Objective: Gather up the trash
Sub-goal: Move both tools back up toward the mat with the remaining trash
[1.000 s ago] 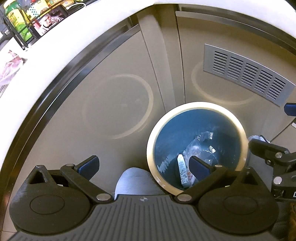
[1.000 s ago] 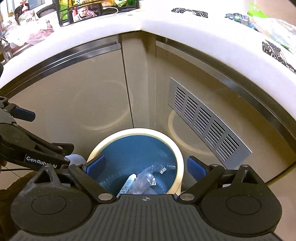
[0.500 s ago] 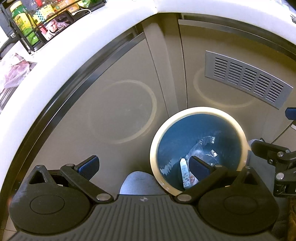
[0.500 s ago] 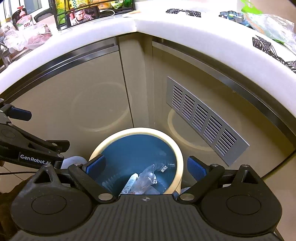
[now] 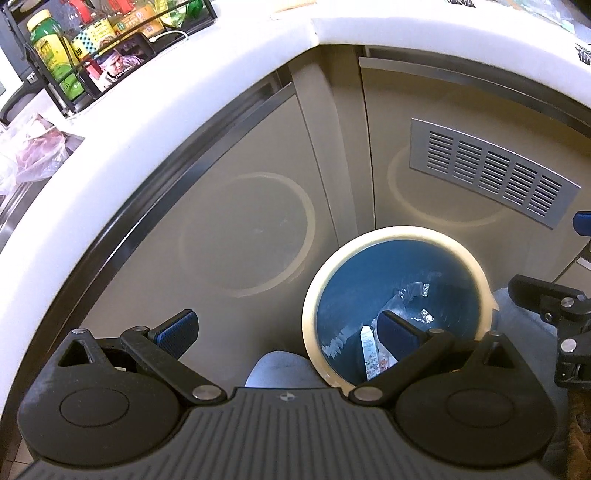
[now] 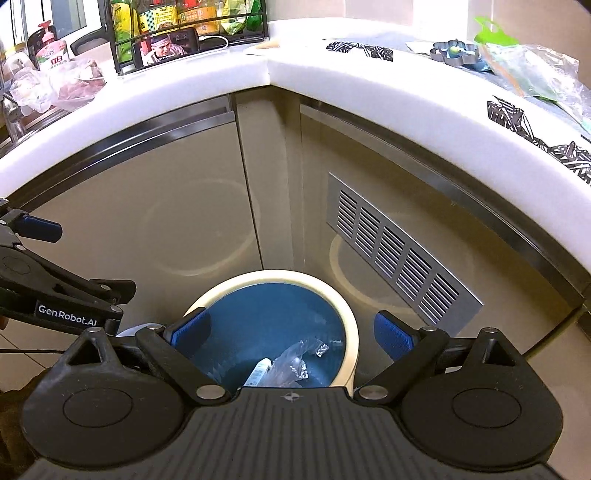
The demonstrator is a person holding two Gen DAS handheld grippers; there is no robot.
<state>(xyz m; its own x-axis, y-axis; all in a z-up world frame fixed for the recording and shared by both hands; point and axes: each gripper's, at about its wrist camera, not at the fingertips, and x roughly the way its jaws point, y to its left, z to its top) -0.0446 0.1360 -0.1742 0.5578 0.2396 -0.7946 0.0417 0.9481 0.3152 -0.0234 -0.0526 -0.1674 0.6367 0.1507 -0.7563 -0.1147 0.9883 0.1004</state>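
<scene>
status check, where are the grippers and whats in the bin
Left gripper and right gripper: jaws open, empty, above the bin. Clear plastic wrap and a small white packet lie inside. Nothing in the way.

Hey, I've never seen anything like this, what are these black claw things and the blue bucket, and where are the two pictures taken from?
These are two hand-held grippers, each with a fisheye camera looking along its fingers. One picture comes from the left gripper, the other from the right gripper. Both are open and hold nothing. Below them stands a blue trash bin with a cream rim, in a corner of kitchen cabinets. Inside lie a crumpled clear plastic wrapper and a small white packet. Above, the white countertop carries a wire rack of bottles and plastic bags.
</scene>
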